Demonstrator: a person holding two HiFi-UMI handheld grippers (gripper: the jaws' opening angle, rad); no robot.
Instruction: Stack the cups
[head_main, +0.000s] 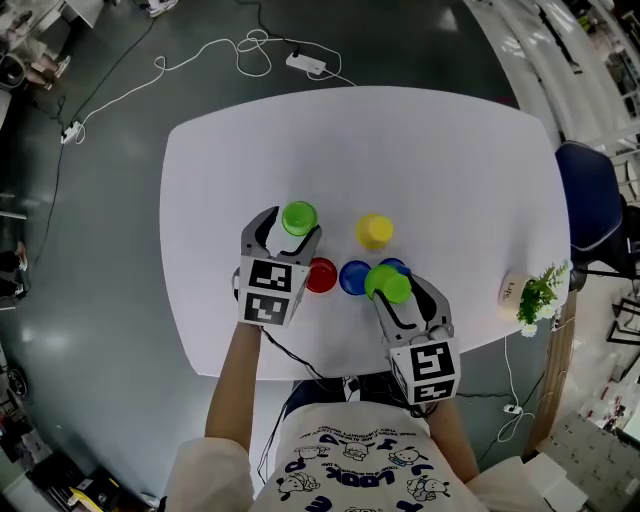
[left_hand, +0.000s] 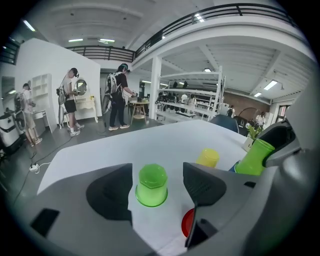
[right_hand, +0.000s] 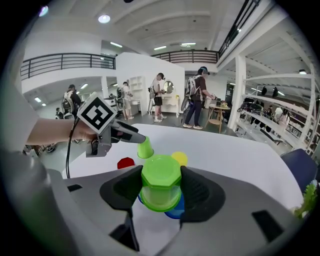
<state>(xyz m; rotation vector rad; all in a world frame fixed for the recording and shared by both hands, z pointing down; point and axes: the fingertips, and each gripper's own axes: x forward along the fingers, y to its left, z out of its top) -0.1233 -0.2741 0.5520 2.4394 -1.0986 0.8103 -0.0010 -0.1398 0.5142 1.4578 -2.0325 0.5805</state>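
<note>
An upside-down green cup (head_main: 298, 216) (left_hand: 151, 184) stands on the white table (head_main: 450, 170). My left gripper (head_main: 291, 228) (left_hand: 157, 181) is open around it, with a gap showing at each side. My right gripper (head_main: 392, 292) (right_hand: 161, 190) is shut on a second green cup (head_main: 387, 284) (right_hand: 161, 186), held upside down just above two blue cups (head_main: 355, 278) (right_hand: 176, 209). A red cup (head_main: 321, 275) (left_hand: 187, 223) sits between the grippers. Behind them stands a yellow cup (head_main: 374, 231) (left_hand: 208, 157).
A small potted plant (head_main: 540, 293) with a label stands at the table's right edge. A dark blue chair (head_main: 590, 205) is beside that edge. Cables and a power strip (head_main: 305, 63) lie on the floor beyond the far edge. People stand far off in the hall.
</note>
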